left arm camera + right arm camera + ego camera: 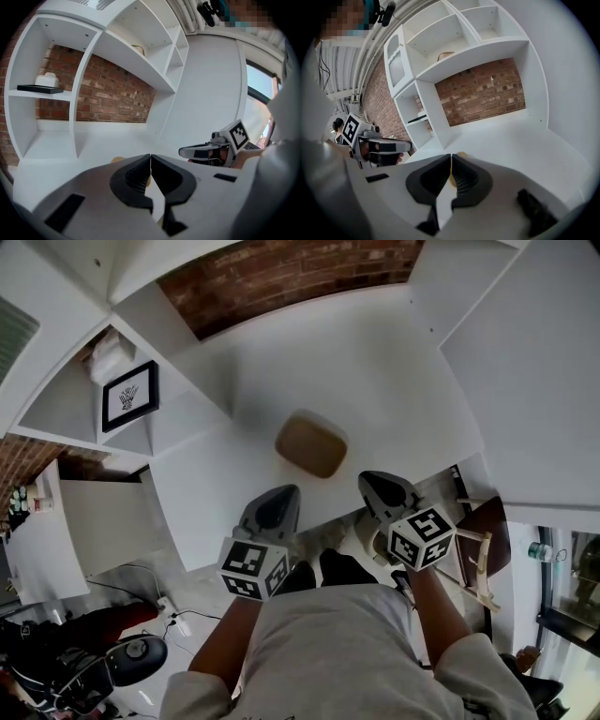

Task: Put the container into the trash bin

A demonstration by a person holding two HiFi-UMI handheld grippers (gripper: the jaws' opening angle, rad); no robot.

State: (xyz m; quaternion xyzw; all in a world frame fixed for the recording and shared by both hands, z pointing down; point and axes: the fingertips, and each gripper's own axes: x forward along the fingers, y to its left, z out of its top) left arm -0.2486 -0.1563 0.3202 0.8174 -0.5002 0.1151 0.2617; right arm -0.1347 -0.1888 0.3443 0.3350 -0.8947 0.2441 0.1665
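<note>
A tan, rounded container point(311, 444) lies on the white counter point(394, 381), just beyond both grippers. My left gripper point(285, 491) is at the counter's near edge, below and left of the container, with its jaws shut and nothing in them. My right gripper point(372, 481) is below and right of the container, also shut and empty. In the left gripper view the shut jaws point(150, 159) hide all but a sliver of the container point(117, 160). In the right gripper view a tan sliver of the container point(461, 154) shows just past the shut jaws point(451, 160).
White shelving point(66, 404) with a framed picture point(129, 397) stands left of the counter, with a brick wall point(281, 273) behind. A wooden chair point(480, 554) is at the right. Cables and dark gear point(84, 657) lie on the floor at lower left.
</note>
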